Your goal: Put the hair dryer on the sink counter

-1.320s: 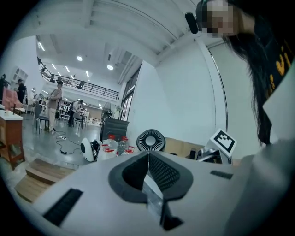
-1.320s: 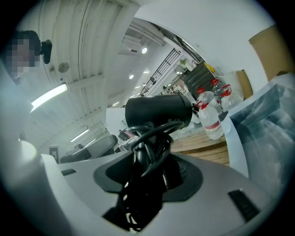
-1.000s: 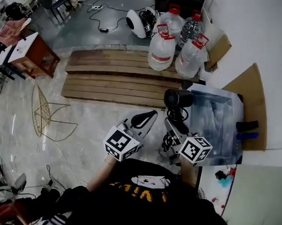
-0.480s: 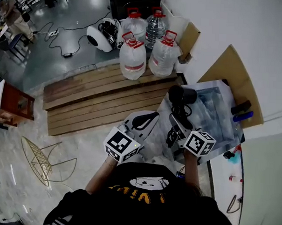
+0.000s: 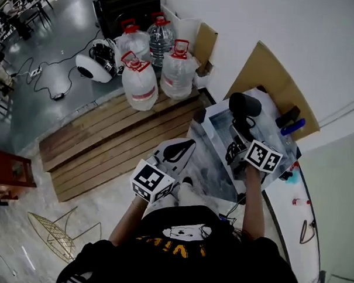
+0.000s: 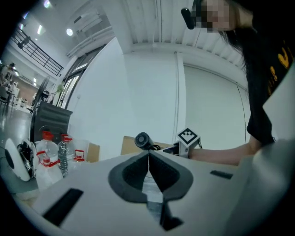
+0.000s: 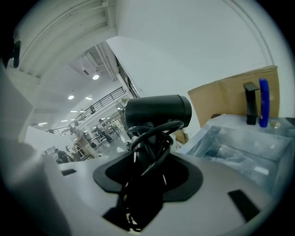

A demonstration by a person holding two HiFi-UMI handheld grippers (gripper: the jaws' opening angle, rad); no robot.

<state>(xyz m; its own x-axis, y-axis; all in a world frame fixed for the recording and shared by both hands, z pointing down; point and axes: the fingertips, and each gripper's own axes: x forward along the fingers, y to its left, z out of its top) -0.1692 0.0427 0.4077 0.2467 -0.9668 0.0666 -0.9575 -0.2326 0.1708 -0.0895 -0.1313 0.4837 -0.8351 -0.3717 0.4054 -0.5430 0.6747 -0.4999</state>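
A black hair dryer point(image 5: 244, 104), its cord wound round the handle, stands upright in my right gripper point(image 5: 238, 140), which is shut on the handle. It hangs over the plastic-wrapped sink point(image 5: 272, 140) next to the white wall. In the right gripper view the dryer's barrel point(image 7: 159, 110) rises above the gripper point(image 7: 147, 162), with the sink point(image 7: 239, 143) to the right. My left gripper point(image 5: 179, 151) is held lower and to the left, over the floor, shut with nothing in it. Its pads meet in the left gripper view point(image 6: 148, 156), and the dryer point(image 6: 142, 140) shows beyond them.
Several large water bottles point(image 5: 140, 78) stand at the head of a stack of wooden planks point(image 5: 101, 143). Cardboard point(image 5: 272, 70) leans on the wall behind the sink. A black fixture point(image 5: 286, 116) and a blue object point(image 5: 292, 126) sit at the sink's far edge. The counter point(image 5: 286, 198) runs toward me on the right.
The right gripper has carried the hair dryer to the right and farther out, from the sink's near edge to over the basin. The view has swung toward the wall. The left gripper stays shut.
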